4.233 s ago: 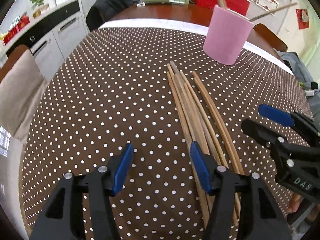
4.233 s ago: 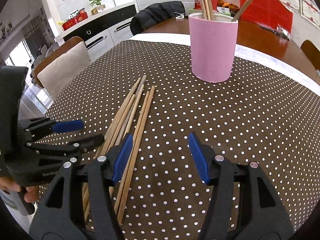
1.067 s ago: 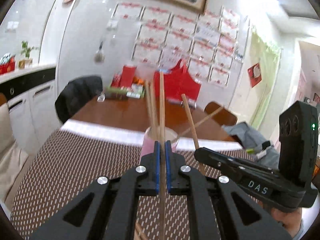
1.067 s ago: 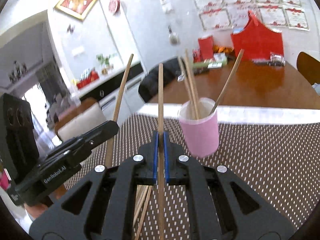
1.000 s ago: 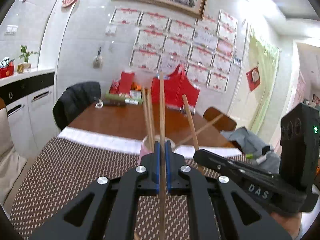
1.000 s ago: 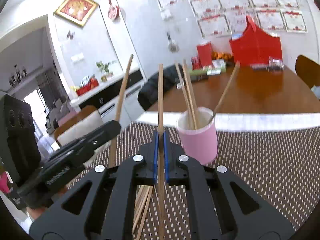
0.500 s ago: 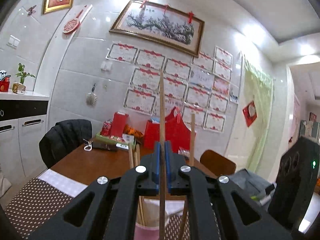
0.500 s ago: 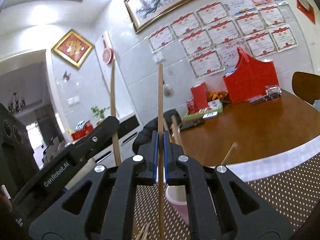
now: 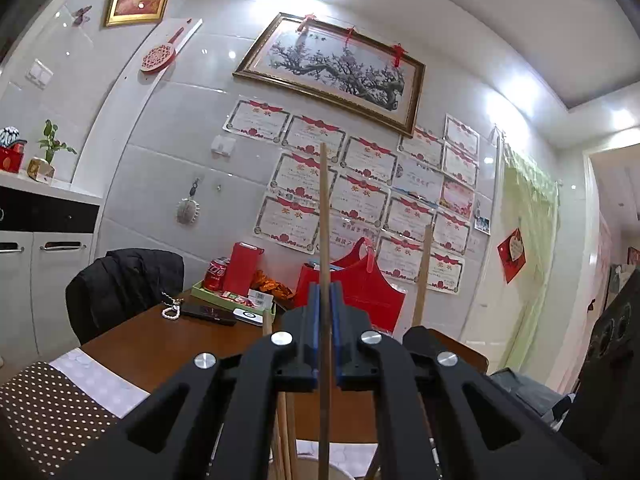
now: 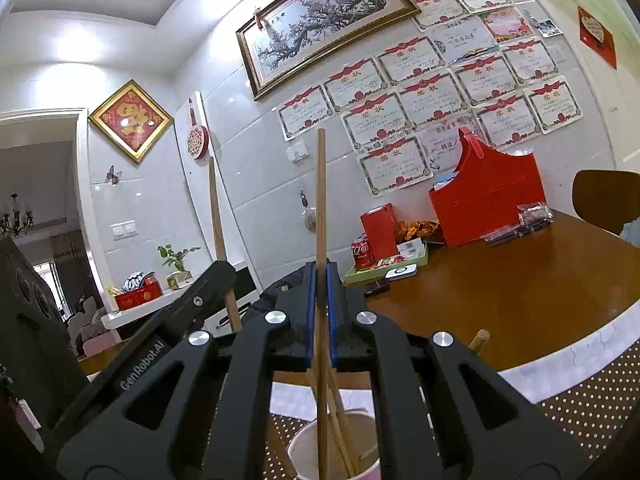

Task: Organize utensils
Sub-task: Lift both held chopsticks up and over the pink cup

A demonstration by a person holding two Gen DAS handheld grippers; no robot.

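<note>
Dotted tablecloth (image 10: pixel 592 408) below; left claw (image 9: pixel 325 320) and right claw (image 10: pixel 321 300) each clamp upright chopstick (image 10: pixel 320 200) over pink cup (image 10: pixel 296 454).

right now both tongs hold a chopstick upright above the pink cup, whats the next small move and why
Probably lower the right tongs a little, then open. Its chopstick stands upright with the lower end already inside the pink cup beside others, so it should drop in. The left tongs can follow.

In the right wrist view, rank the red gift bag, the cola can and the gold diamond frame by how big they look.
1. Red gift bag, largest.
2. Gold diamond frame.
3. Cola can, smallest.

This is apparent size only; the frame hangs on a farther wall, so its true size may differ.
</note>
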